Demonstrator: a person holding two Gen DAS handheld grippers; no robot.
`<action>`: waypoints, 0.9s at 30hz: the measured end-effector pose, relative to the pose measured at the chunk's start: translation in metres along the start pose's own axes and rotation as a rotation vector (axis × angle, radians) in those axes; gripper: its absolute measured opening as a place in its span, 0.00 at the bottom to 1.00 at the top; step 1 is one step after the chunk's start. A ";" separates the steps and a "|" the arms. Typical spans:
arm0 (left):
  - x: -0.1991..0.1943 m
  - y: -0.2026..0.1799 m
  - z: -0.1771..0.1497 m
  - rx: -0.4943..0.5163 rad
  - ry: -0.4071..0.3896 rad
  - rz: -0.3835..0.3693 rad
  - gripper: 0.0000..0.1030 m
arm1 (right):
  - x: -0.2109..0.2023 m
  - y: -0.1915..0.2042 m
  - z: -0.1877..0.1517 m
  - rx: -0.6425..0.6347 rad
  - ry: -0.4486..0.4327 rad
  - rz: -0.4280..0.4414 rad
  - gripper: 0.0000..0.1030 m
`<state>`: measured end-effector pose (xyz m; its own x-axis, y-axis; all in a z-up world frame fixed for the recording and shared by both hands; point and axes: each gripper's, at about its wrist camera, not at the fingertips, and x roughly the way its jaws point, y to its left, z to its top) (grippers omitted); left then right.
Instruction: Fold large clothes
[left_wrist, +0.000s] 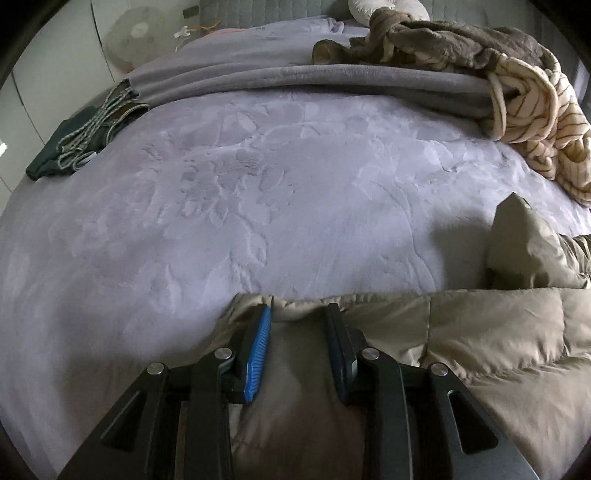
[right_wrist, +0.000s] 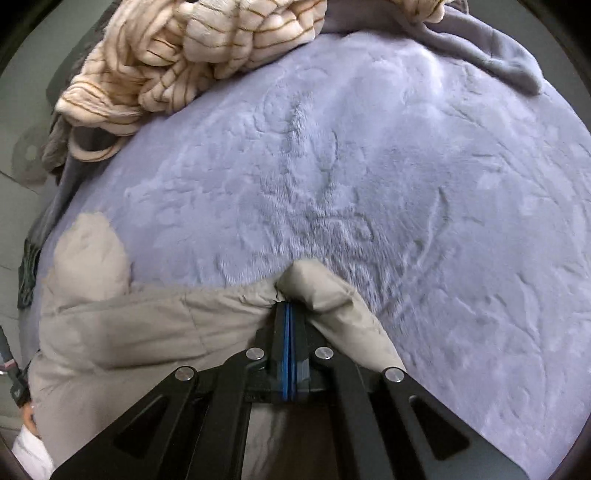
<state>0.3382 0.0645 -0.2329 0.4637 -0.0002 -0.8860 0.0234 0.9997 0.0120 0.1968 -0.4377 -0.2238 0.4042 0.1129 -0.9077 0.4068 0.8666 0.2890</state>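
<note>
A beige quilted puffer jacket (left_wrist: 480, 339) lies at the near edge of a bed covered by a lilac embossed blanket (left_wrist: 277, 192). My left gripper (left_wrist: 299, 310) is open, its fingers straddling the jacket's edge with fabric between them. In the right wrist view my right gripper (right_wrist: 288, 308) is shut on a bunched edge of the same jacket (right_wrist: 147, 325). A puffed part of the jacket (right_wrist: 92, 254) sticks up at the left.
A cream striped fleece (left_wrist: 543, 122) and a brown fleece (left_wrist: 443, 44) are piled at the back right; the striped fleece also shows in the right wrist view (right_wrist: 177, 55). A folded grey blanket (left_wrist: 295, 81) runs across the back. Dark folded clothing (left_wrist: 85, 136) lies at the left.
</note>
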 end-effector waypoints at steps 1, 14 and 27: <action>-0.001 -0.001 0.001 -0.001 0.001 0.001 0.32 | 0.002 0.002 0.001 -0.004 -0.001 -0.006 0.00; -0.084 0.012 -0.027 -0.004 0.002 -0.012 0.32 | -0.064 0.019 -0.027 0.010 -0.066 0.027 0.07; -0.160 0.009 -0.114 -0.029 0.024 -0.070 1.00 | -0.134 0.023 -0.114 0.079 -0.057 0.125 0.27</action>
<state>0.1635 0.0765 -0.1438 0.4402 -0.0698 -0.8952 0.0294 0.9976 -0.0633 0.0583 -0.3777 -0.1304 0.5003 0.1876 -0.8453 0.4129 0.8064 0.4234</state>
